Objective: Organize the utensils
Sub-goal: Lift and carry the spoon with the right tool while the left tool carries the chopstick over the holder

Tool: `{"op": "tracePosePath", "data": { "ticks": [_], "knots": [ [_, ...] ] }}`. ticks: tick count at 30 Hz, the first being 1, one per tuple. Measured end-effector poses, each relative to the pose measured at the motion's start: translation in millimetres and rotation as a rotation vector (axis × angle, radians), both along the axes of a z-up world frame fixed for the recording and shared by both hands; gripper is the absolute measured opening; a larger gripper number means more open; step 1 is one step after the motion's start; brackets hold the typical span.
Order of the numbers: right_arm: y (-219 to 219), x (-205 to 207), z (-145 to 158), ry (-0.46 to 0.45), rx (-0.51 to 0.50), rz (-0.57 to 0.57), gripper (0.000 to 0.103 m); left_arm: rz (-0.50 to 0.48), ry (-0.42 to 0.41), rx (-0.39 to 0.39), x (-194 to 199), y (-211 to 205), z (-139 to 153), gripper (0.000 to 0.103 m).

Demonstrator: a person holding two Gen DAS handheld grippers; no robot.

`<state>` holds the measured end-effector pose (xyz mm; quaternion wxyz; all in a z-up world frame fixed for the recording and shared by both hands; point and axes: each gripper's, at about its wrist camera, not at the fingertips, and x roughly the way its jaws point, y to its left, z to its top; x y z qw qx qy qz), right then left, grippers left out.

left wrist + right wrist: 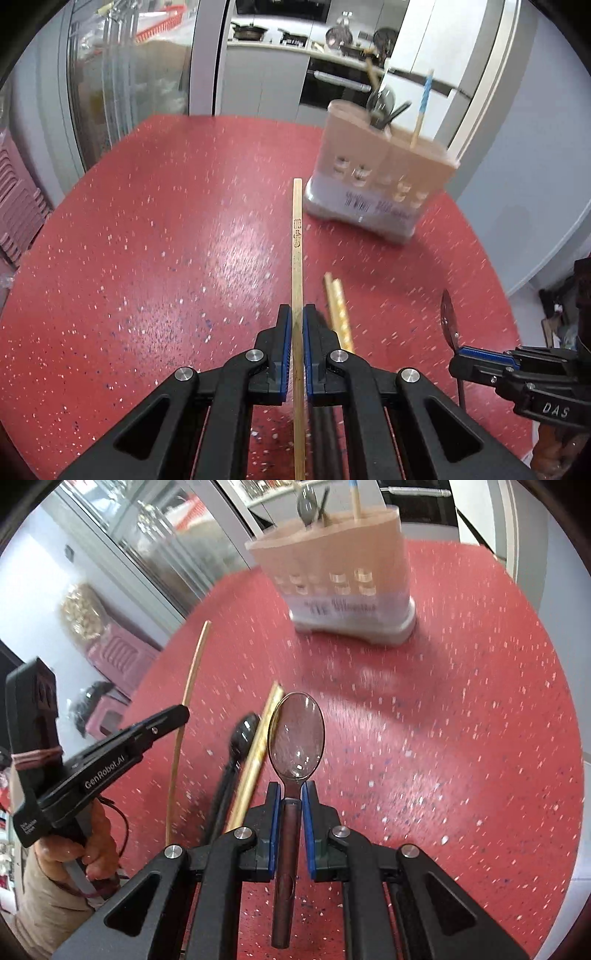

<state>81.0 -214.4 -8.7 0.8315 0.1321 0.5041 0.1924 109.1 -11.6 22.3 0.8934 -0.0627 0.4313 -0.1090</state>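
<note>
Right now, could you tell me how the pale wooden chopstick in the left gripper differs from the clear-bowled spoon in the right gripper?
The pale wooden chopstick is a thin, straight, opaque stick; the clear-bowled spoon has a broad see-through bowl on a dark brown handle. The chopstick reaches far past the left gripper; the spoon shows little more than its bowl beyond the right gripper. Both are clamped, lifted off the red speckled table.

The left tongs (297, 317) point steeply downward, blue pads pressed flat against both sides of a thin wooden chopstick (297, 236) that runs on toward 12 o'clock. The right tongs (291, 790) tilt down just as steeply, clamped on the neck of a spoon (295, 734) whose bowl sticks out toward 12 o'clock. In the right wrist view a hand (86, 845) at 8 o'clock wraps the left tongs' handle, a beige sleeve below it.
</note>
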Motion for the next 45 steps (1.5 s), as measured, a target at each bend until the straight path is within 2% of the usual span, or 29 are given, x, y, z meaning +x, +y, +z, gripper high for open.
{"op": "tracePosePath", "data": {
  "ticks": [13, 25, 33, 37, 45],
  "knots": [
    [-21, 19, 73, -0.171, 0.054, -0.025, 0.013, -0.011, -0.173, -0.08, 13, -9, 71, 0.031],
    [-39, 82, 127, -0.316, 0.045, -0.102, 0.013, 0.013, -0.286, -0.123, 87, -22, 122, 0.031],
    [-50, 133, 150, -0.391, 0.045, -0.184, 0.013, 0.044, -0.353, -0.121, 145, -30, 131, 0.031],
    [-56, 155, 149, -0.412, 0.032, -0.217, 0.013, 0.051, -0.374, -0.097, 169, -39, 128, 0.031],
    [-47, 182, 140, -0.51, -0.034, -0.252, 0.012, 0.083, -0.413, -0.121, 202, -51, 112, 0.031]
  ]
}}
